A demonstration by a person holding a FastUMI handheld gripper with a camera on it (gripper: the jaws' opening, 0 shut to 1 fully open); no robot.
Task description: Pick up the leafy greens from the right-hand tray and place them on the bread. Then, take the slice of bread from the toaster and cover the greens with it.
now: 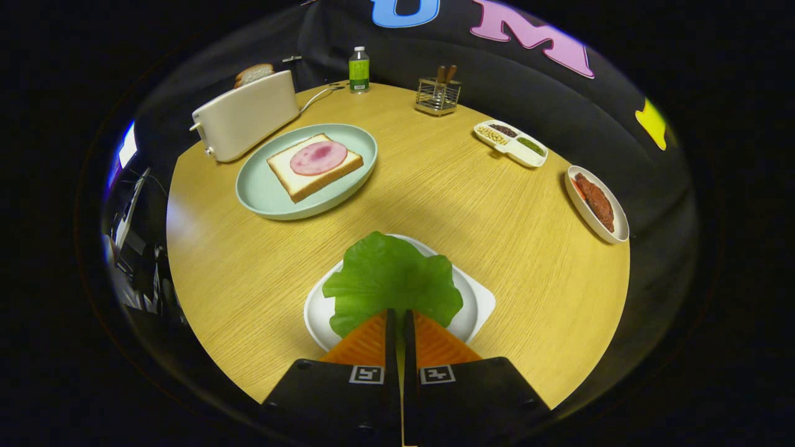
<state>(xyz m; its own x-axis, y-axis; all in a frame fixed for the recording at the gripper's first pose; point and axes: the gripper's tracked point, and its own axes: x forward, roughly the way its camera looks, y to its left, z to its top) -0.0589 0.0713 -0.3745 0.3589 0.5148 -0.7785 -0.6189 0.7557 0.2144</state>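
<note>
A round wooden table (435,205) is standing before the booth's black cloth wall, carrying a toaster (245,117) holding a bread slice (253,74), a green plate (273,198) bearing bread (292,177) topped with ham (318,157), and a bottle (358,69) whose label is too small to read. The gripper (400,320) is clenching the leafy greens (388,279), which are lying over the white tray (478,307) just ahead of its fingers.

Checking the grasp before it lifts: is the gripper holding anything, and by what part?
The gripper is shut on the greens, pinching their near edge over the white tray.
</note>
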